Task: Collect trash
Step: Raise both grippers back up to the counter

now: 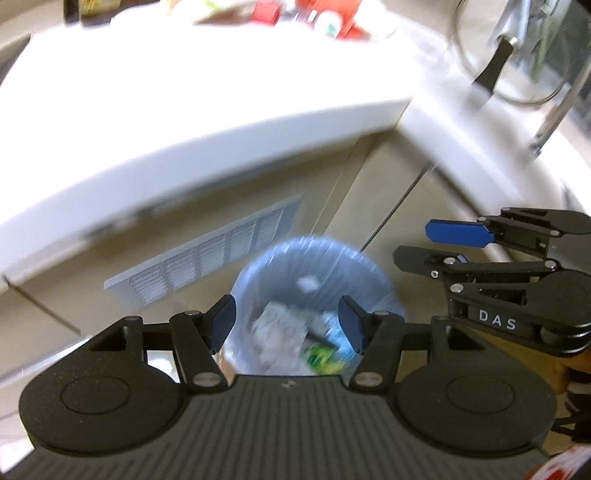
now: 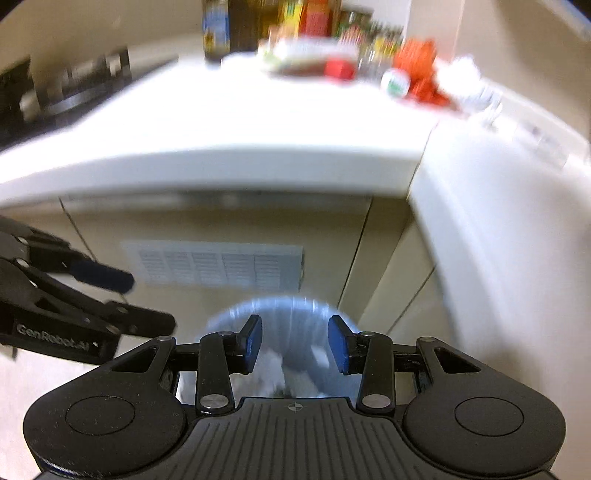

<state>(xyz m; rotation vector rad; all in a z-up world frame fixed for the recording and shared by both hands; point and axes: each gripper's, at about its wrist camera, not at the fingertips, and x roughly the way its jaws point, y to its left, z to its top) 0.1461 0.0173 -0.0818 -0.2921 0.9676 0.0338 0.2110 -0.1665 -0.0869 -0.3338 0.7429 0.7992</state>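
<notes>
A trash bin lined with a blue bag (image 1: 332, 258) stands on the floor against the cabinet. It holds crumpled white paper (image 1: 280, 332) and a green wrapper (image 1: 321, 356). My left gripper (image 1: 287, 321) is open and empty above the bin. My right gripper (image 2: 294, 343) is open and empty above the same bin (image 2: 288, 314). The right gripper also shows in the left wrist view (image 1: 413, 243), and the left gripper in the right wrist view (image 2: 147, 299). More trash lies on the white counter: a red wrapper (image 2: 421, 70) and crumpled white paper (image 2: 461, 77).
The white counter (image 2: 240, 125) runs above the bin, with bottles and jars (image 2: 280, 22) at its back. A stove (image 2: 59, 92) is at the left. A glass lid (image 1: 513, 55) stands at the right. A vent grille (image 2: 214, 266) is in the cabinet front.
</notes>
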